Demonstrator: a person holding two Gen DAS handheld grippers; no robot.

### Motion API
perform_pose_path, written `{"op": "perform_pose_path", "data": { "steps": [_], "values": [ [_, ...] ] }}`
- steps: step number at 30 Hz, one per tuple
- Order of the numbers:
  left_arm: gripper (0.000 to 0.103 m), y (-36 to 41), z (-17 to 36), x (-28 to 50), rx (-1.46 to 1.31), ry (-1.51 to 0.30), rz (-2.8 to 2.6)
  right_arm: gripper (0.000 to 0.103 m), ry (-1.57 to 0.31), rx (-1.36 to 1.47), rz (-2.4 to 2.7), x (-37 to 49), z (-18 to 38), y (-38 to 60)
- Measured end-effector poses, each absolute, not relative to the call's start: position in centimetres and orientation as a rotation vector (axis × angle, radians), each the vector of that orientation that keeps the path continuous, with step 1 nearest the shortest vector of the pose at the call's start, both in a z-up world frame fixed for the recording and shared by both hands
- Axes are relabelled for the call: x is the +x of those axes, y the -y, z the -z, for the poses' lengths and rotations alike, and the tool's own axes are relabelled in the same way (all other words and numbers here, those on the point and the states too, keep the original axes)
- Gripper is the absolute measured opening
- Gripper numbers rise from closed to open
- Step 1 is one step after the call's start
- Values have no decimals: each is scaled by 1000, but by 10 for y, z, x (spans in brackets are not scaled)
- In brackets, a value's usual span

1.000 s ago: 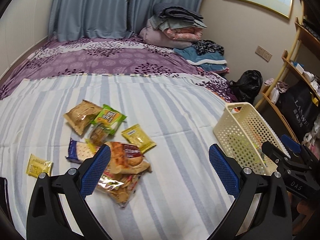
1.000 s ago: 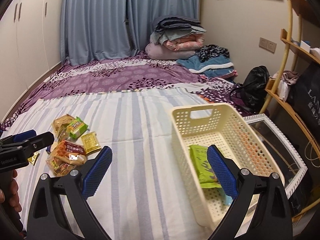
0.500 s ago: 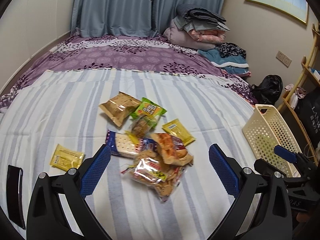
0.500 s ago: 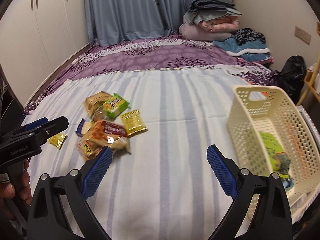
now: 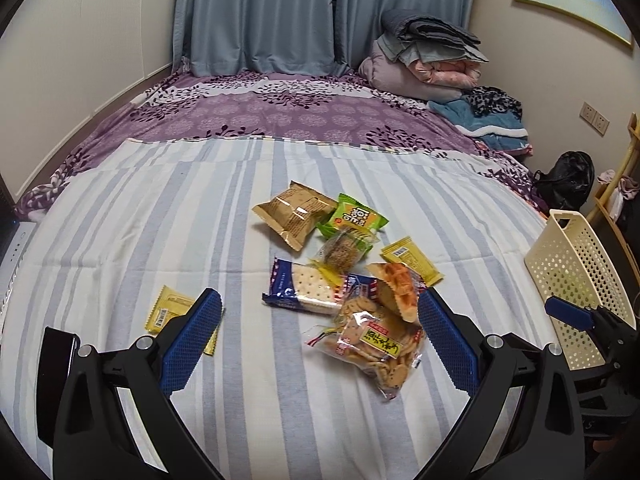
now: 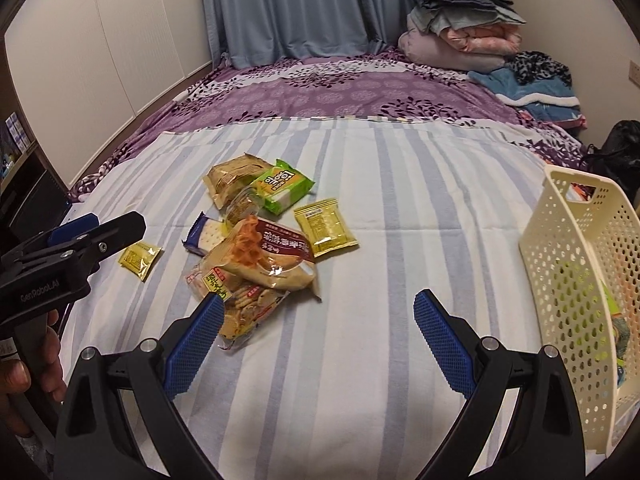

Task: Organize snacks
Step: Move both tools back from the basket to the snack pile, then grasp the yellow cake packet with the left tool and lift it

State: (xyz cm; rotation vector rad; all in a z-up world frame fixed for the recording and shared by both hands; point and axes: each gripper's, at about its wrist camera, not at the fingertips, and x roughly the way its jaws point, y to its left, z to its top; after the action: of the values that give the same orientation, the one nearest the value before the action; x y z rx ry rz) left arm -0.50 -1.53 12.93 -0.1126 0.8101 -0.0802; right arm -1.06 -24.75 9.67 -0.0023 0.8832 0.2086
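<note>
Several snack packets lie in a loose pile on the striped bed cover. A clear bag of round crackers (image 5: 370,344) (image 6: 244,300) is nearest, with a red-brown bread packet (image 5: 394,290) (image 6: 272,258) on top of it. Behind are a blue cracker pack (image 5: 302,286), a brown packet (image 5: 298,212), a green packet (image 5: 354,218) (image 6: 284,186) and a yellow sachet (image 5: 412,258) (image 6: 324,226). Another yellow sachet (image 5: 170,310) (image 6: 138,258) lies apart on the left. My left gripper (image 5: 320,326) is open just short of the cracker bag. My right gripper (image 6: 318,322) is open, empty, right of the pile.
A cream perforated basket (image 6: 576,280) (image 5: 576,264) stands at the bed's right edge with a green packet inside. Folded blankets (image 5: 428,54) sit at the far end. A black bag (image 5: 568,178) and shelves are beyond the right edge. White cupboards (image 6: 100,32) line the left wall.
Both grippers have swung left from the basket toward the snack pile, which now sits centred and closer in both views. Both stay open and empty.
</note>
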Motion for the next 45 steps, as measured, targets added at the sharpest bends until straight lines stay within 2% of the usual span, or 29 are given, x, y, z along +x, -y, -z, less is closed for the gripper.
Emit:
{"op": "perform_pose_path", "data": {
  "steps": [15, 33, 45],
  "values": [
    [100, -6, -112, 8, -136, -850, 43, 95, -910, -8, -216, 10, -85, 237],
    [100, -118, -46, 17, -309, -965, -192, 95, -948, -2, -223, 26, -65, 234],
    [100, -101, -19, 32, -274, -1026, -180, 95, -960, 6, -211, 28, -59, 237]
  ]
}}
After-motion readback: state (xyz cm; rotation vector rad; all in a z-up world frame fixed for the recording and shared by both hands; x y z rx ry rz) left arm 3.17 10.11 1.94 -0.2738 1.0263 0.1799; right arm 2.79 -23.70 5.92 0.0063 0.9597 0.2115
